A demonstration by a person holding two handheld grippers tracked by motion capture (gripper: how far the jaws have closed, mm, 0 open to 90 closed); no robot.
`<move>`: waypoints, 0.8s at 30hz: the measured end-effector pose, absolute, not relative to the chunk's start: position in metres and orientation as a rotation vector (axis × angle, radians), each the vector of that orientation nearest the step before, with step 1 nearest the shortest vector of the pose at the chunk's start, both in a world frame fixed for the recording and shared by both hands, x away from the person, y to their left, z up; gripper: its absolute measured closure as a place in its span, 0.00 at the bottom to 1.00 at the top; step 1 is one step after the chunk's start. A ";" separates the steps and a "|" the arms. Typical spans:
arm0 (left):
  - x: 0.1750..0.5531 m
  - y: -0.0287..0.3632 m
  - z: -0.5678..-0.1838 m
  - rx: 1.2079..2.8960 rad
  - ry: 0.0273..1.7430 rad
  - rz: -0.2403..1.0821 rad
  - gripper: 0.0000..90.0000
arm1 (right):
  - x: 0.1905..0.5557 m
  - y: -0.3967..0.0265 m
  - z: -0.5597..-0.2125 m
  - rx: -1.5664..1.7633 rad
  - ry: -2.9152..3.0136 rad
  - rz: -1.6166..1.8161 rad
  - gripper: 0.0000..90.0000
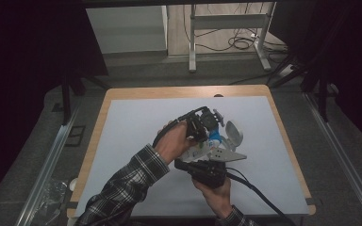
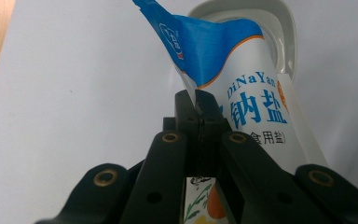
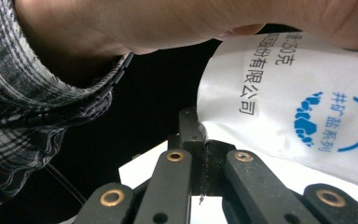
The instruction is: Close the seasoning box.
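A white and blue salt pouch hangs between the two hands over the white mat. In the left gripper view, my left gripper is shut on the pouch at its torn blue top edge. My right gripper is shut on another edge of the pouch, on its white printed side. From above, the left gripper comes in from the upper side and the right gripper from below. A white dish lies just right of the pouch, and its rim shows behind the pouch.
The mat covers a wooden table. The person's left wrist and plaid sleeve cross close above the right gripper. A cable trails from the right gripper toward the table's front right. Metal frame legs stand behind the table.
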State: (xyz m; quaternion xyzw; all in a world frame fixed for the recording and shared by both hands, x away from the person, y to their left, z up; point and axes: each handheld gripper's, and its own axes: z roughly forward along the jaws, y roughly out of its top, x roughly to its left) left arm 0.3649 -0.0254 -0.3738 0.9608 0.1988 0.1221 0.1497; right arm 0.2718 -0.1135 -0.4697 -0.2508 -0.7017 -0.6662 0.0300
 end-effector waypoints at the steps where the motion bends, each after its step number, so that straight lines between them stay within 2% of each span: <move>1: 0.365 -0.025 -0.374 2.761 0.572 0.351 1.00 | 0.272 -0.114 -0.470 -0.774 -2.164 -2.054 1.00; 24: 0.366 -0.027 -0.377 2.778 0.577 0.345 1.00 | 0.272 -0.114 -0.470 -0.773 -2.170 -2.055 1.00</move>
